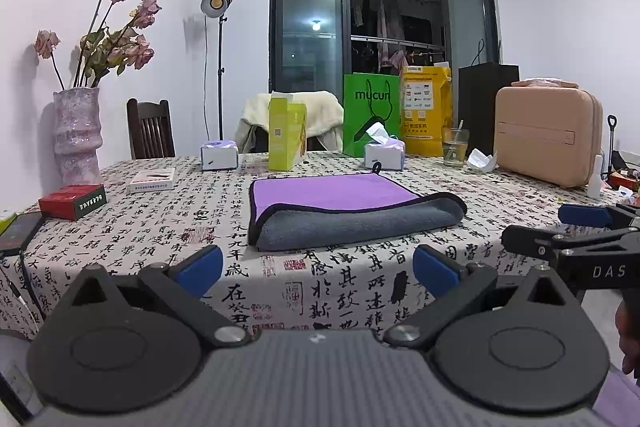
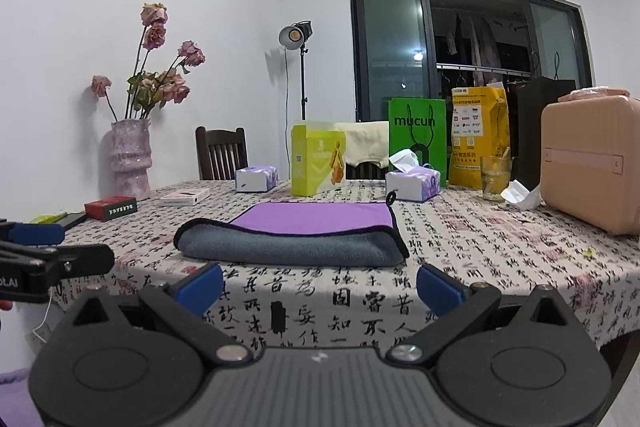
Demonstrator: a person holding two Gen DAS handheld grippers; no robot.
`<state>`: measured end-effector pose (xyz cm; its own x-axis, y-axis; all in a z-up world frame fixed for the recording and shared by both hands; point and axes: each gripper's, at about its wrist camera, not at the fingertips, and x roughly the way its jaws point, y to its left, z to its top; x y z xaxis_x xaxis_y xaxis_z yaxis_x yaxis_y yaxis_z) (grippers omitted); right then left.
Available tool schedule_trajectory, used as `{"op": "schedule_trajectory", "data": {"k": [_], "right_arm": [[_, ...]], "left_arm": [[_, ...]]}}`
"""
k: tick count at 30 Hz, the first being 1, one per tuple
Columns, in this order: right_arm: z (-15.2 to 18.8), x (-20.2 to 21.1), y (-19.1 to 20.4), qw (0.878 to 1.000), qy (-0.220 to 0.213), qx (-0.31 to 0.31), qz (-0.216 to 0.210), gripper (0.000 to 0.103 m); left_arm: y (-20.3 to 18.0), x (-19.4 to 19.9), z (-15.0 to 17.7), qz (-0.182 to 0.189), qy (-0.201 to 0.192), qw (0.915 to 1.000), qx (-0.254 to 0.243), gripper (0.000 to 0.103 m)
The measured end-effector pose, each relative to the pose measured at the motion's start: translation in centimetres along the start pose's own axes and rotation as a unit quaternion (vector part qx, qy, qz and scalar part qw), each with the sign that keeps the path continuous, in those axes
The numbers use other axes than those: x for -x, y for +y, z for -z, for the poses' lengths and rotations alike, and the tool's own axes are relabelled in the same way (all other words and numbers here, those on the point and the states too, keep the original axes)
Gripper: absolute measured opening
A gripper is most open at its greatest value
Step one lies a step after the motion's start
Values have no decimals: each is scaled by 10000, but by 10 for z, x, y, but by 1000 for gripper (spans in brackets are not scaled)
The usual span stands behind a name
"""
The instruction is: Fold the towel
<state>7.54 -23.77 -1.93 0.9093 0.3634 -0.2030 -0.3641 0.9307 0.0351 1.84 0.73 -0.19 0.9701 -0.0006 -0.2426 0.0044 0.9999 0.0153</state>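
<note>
A half-folded towel (image 1: pixel 352 215) lies on a calligraphy-print tablecloth (image 1: pixel 192 227) as I hold both grippers back at the table's near edge, off the cloth. The towel sits near the middle of the table, its grey side rolled over along the near edge, its purple face showing behind, a small black hanging loop (image 1: pixel 376 167) at the far corner.

My left gripper (image 1: pixel 316 267) hangs with its blue-padded fingers spread wide and nothing between them; my right gripper (image 2: pixel 320 281) is likewise spread and empty, level with the other and just to its right.

I judge one fold done and a second due. To do it well, I would bring each gripper to one end of the grey rolled edge, the left to the left corner and the right to the right, and pinch both layers together so the lower one does not slide. Lifting both ends evenly should keep the black trim aligned. The tablecloth could ride up with the towel, so I would close on the towel's edge alone.

Tissue boxes (image 2: pixel 414 181), a yellow-green carton (image 2: pixel 318 159) and a drinking glass (image 2: pixel 495 177) stand behind, well apart from the towel.
</note>
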Motion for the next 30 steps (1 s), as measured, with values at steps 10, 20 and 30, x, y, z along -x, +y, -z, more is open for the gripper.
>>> {"op": "schedule_trajectory", "data": {"k": [10,20,30], "right_arm": [[-6,-29,-13,9998,174,91,-55,103],[-21,-70,-35,9993,309,173,-104,101],[-39,-149,-66,9962,701,197,-475,78]], "left_arm": [[10,-31,-9,83,194,9997,103,101],[14,-84,-32,124,584,9982,4,85],[41,-156,-47,155,1007,9948,48,83]]}}
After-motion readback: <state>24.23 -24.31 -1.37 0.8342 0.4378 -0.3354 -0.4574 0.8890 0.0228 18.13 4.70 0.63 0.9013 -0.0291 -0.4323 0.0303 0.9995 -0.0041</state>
